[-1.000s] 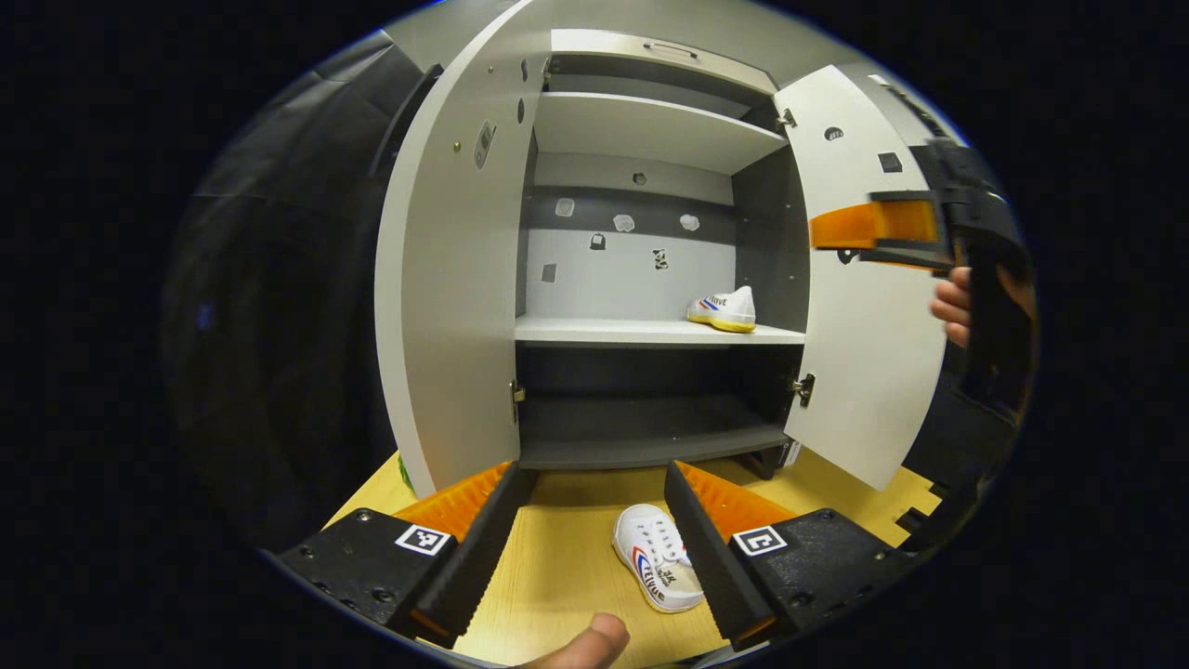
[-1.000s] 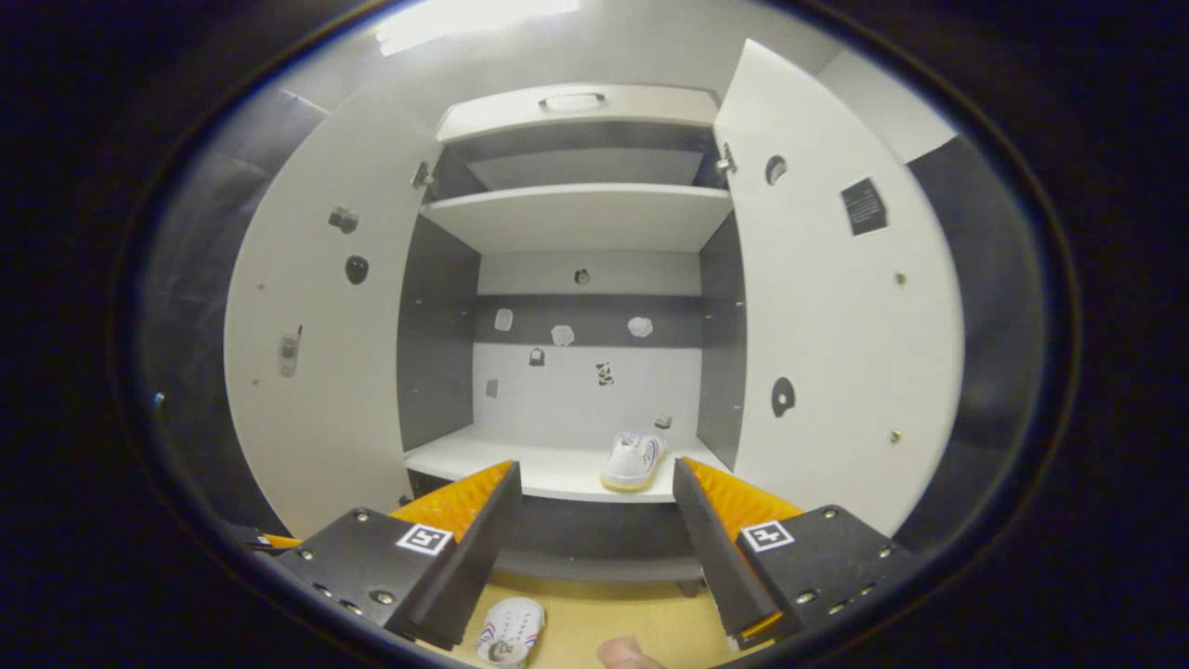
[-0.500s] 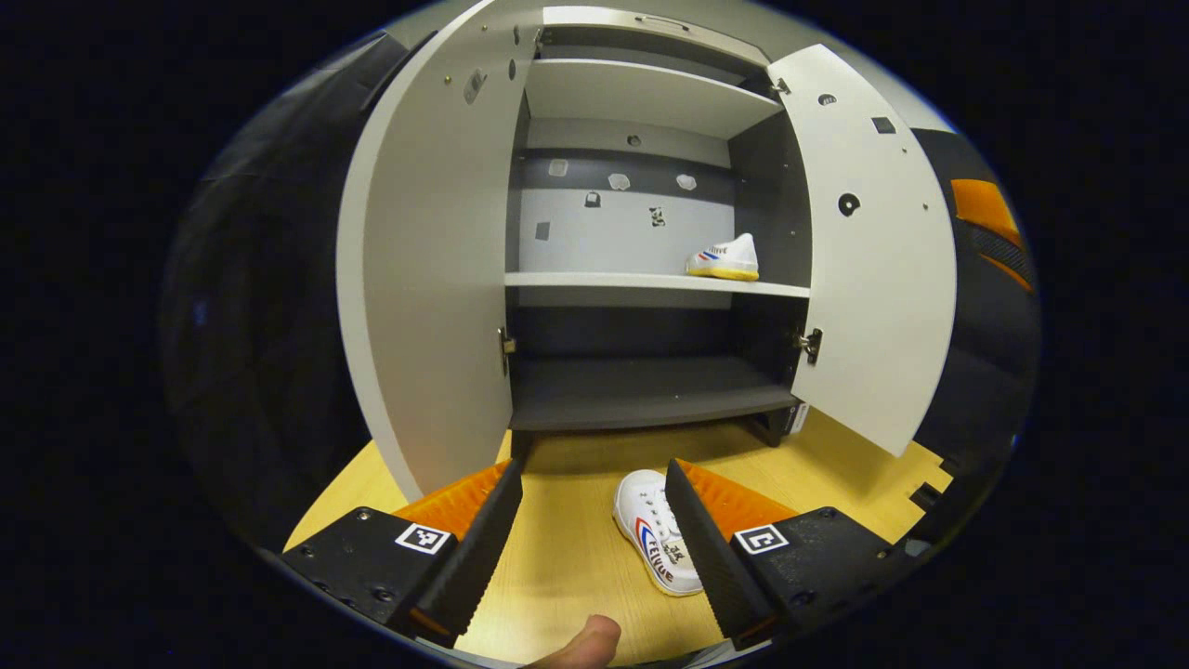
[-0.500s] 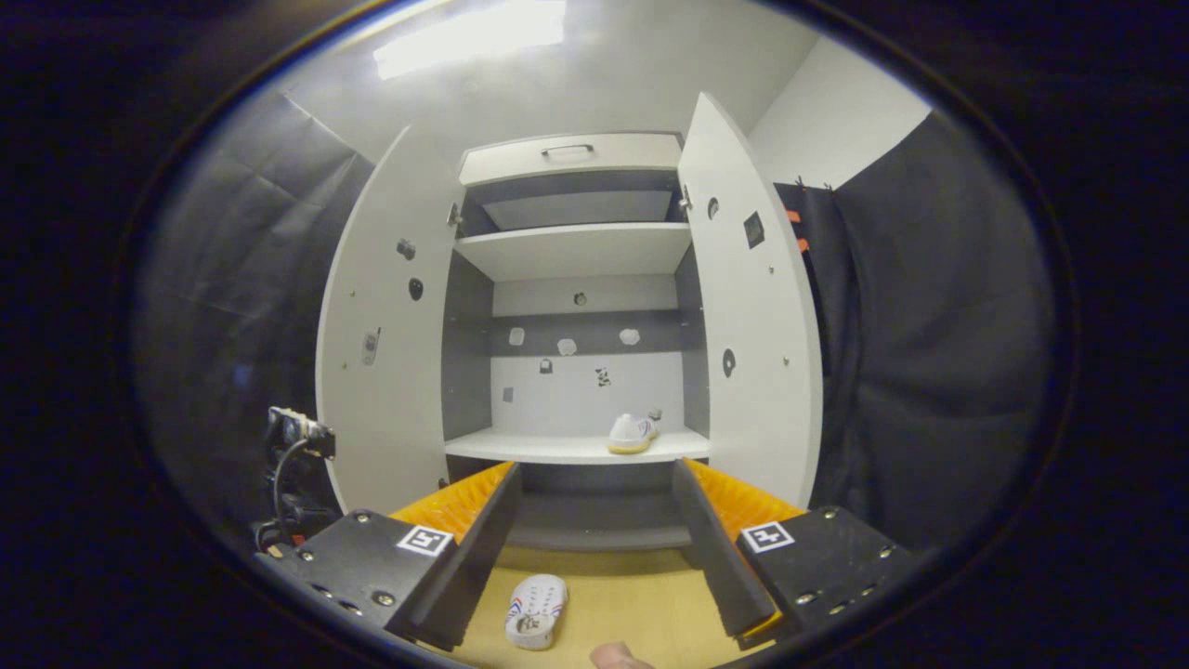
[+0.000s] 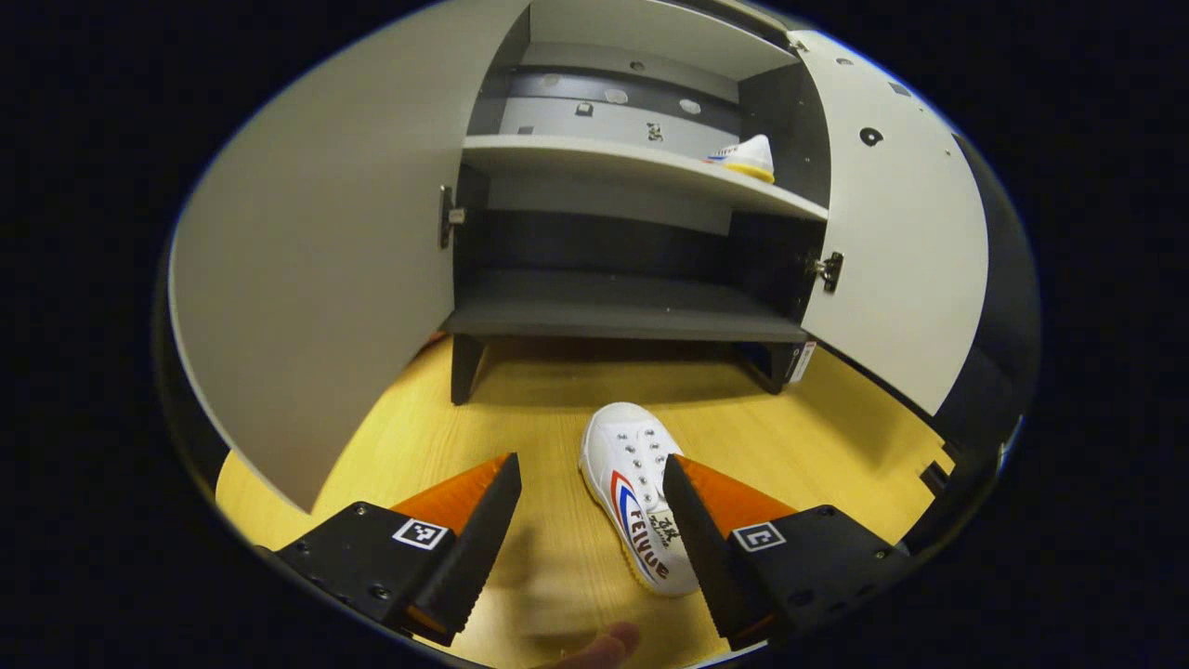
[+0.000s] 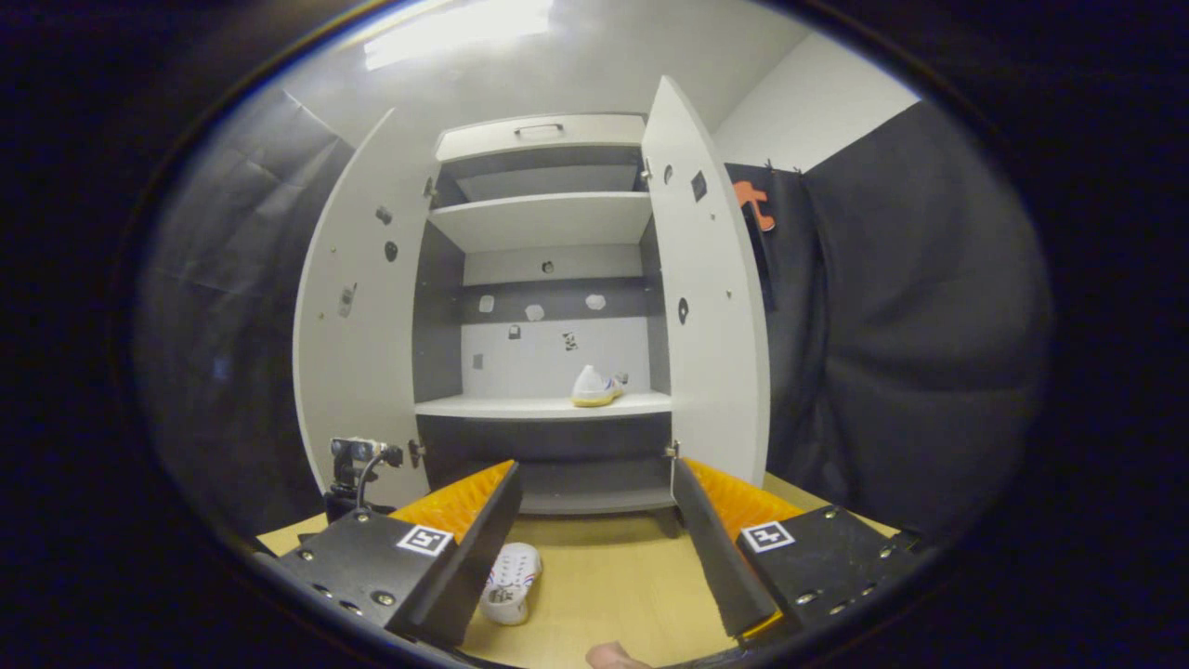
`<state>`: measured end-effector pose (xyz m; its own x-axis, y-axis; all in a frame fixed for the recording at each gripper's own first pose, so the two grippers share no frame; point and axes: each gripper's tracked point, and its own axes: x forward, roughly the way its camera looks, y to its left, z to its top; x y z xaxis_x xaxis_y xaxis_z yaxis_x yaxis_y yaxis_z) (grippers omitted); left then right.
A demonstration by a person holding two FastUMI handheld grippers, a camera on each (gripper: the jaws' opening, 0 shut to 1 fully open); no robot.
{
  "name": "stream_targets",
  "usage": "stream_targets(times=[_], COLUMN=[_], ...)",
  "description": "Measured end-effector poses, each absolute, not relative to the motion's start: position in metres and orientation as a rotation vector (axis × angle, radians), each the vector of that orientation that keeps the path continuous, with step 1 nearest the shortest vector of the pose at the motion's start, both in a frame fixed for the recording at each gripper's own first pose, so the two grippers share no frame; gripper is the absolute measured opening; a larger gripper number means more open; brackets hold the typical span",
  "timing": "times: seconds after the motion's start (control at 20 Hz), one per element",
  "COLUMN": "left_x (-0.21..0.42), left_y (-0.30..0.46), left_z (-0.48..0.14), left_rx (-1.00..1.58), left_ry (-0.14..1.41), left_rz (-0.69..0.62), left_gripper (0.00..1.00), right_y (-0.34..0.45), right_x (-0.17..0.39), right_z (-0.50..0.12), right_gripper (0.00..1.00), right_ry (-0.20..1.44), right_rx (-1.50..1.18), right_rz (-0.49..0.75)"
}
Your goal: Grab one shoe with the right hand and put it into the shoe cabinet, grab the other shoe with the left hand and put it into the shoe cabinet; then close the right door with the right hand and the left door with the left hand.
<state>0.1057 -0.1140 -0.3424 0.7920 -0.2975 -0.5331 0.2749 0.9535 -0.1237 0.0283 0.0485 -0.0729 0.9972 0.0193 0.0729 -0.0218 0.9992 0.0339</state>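
Note:
A white shoe (image 5: 633, 492) with red and blue stripes lies on the wooden floor in front of the shoe cabinet (image 5: 632, 311). My left gripper (image 5: 591, 530) is open just above it, the shoe's heel beside the right finger. A second white shoe (image 5: 743, 158) with a yellow sole sits on the cabinet's white shelf at the right. In the right gripper view my right gripper (image 6: 594, 548) is open and empty, held back from the cabinet (image 6: 543, 409). The shelf shoe (image 6: 594, 386) and the floor shoe (image 6: 509, 583) both appear there. Both doors stand open.
The open left door (image 5: 325, 269) reaches out close on the left, the open right door (image 5: 906, 242) on the right. A dark lower shelf (image 5: 622, 316) sits above the wooden floor (image 5: 817, 437). Black cloth (image 6: 920, 334) hangs to the right of the cabinet.
My left gripper has dropped and tilted down toward the floor shoe, which now looks larger and closer. My right gripper has pulled back from the cabinet after leaving its shoe on the shelf.

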Motion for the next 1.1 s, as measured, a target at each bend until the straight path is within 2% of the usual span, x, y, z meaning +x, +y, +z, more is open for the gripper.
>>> stream_targets(times=[0.2,0.45,0.6,0.7,0.75,0.85,0.9,1.05,1.1], left_x=[0.106,0.114,0.113,0.115,0.113,0.118,0.116,0.12,0.121], left_y=[-0.13,-0.139,-0.147,-0.153,-0.152,-0.149,-0.146,-0.14,-0.141], left_z=[-0.374,-0.398,-0.407,-0.411,-0.413,-0.414,-0.415,-0.413,-0.413], left_rx=[-0.037,-0.053,-0.067,-0.101,-0.101,-0.064,-0.055,-0.047,-0.044], left_ry=[0.64,0.7,0.734,0.742,0.756,0.757,0.772,0.783,0.783], left_rz=[-0.342,-0.344,-0.374,-0.383,-0.382,-0.38,-0.378,-0.337,-0.326], left_gripper=[0.95,0.96,0.88,0.67,0.64,0.57,0.46,0.21,0.06], right_y=[0.021,0.031,0.03,0.031,0.031,0.033,0.037,0.042,0.039], right_x=[0.043,0.052,0.058,0.06,0.061,0.063,0.064,0.066,0.065], right_z=[-0.084,-0.098,-0.104,-0.105,-0.105,-0.106,-0.109,-0.115,-0.116], right_gripper=[0.97,0.96,0.98,0.96,0.98,0.96,0.96,0.98,0.98], right_ry=[-0.091,-0.059,-0.052,-0.052,-0.054,-0.054,-0.048,-0.025,-0.022], right_rx=[0.052,0.105,0.077,0.067,0.061,0.059,0.065,0.067,0.067], right_rz=[-0.05,0.02,0.015,0.016,0.016,0.027,0.035,0.049,0.045])
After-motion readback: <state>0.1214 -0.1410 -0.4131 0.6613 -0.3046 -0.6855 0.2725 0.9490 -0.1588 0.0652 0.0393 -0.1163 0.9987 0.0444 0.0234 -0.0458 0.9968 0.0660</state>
